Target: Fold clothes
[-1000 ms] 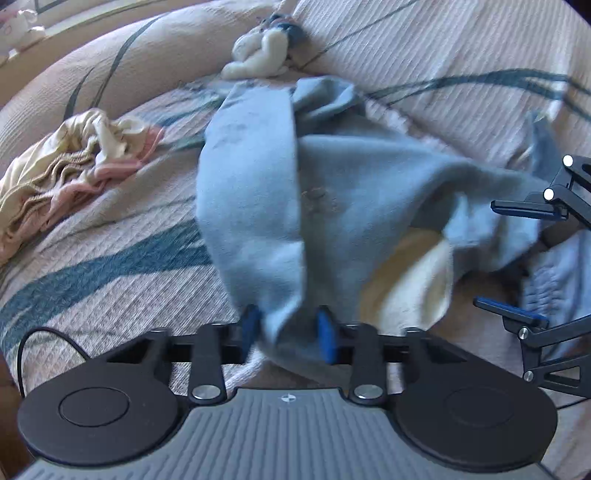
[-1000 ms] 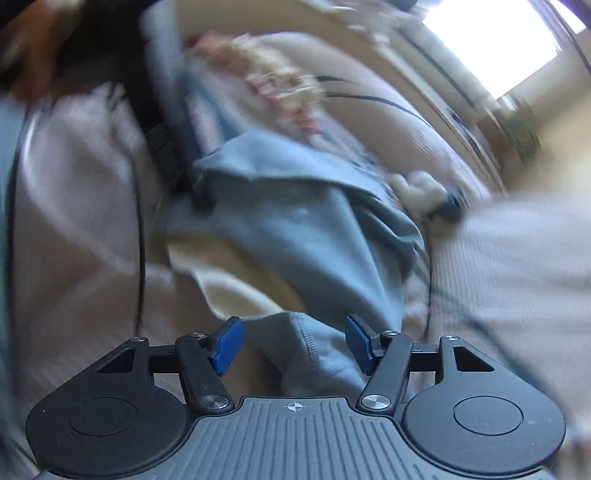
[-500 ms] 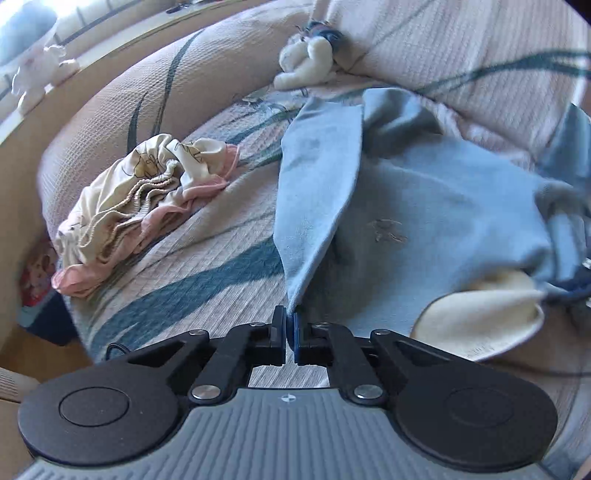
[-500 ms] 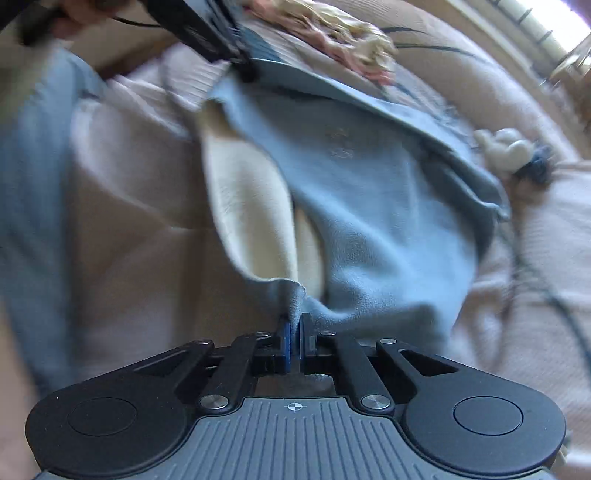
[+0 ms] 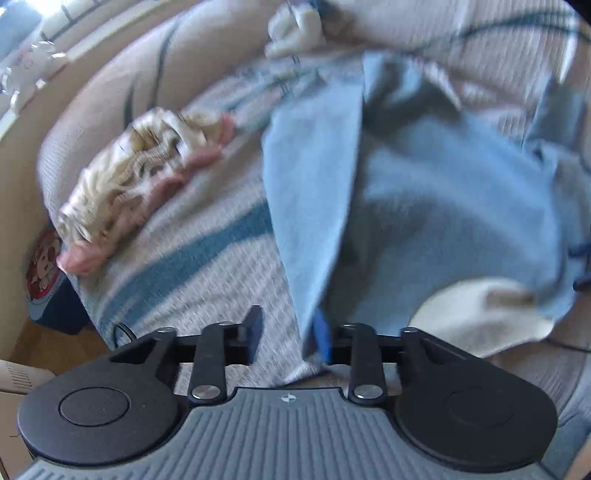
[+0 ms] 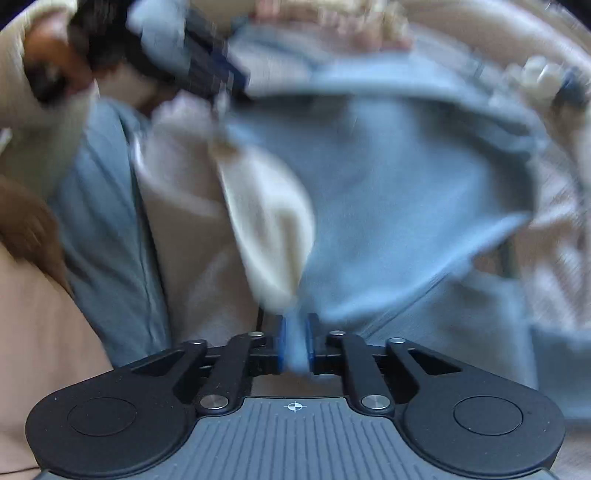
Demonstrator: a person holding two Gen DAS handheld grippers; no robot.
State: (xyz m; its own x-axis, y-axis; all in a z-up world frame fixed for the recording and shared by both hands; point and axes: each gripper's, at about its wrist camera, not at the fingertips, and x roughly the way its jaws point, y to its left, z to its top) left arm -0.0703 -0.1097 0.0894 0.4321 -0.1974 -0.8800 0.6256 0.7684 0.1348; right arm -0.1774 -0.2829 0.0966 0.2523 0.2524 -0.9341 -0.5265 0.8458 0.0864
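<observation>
Release is the news on the left: the left gripper (image 5: 286,338), which half a second ago was pinched tight on the near edge of the blue garment (image 5: 424,206), now stands with its jaws spread, and the cloth edge only brushes the inner face of its right finger. The right gripper (image 6: 294,341) is still clenched on a bunched corner of the same garment, where the cream lining (image 6: 269,229) shows beside the blue. The garment lies spread over the striped sofa cover (image 5: 192,266), one long flap folded over its middle, with the crumpled pink-and-cream clothes (image 5: 144,177) well apart to its left and a small plush toy (image 5: 295,29) beyond its far end. Both views are motion-blurred. My reading is that the left side of this fold is set down, and the right corner remains to be placed or let go.
</observation>
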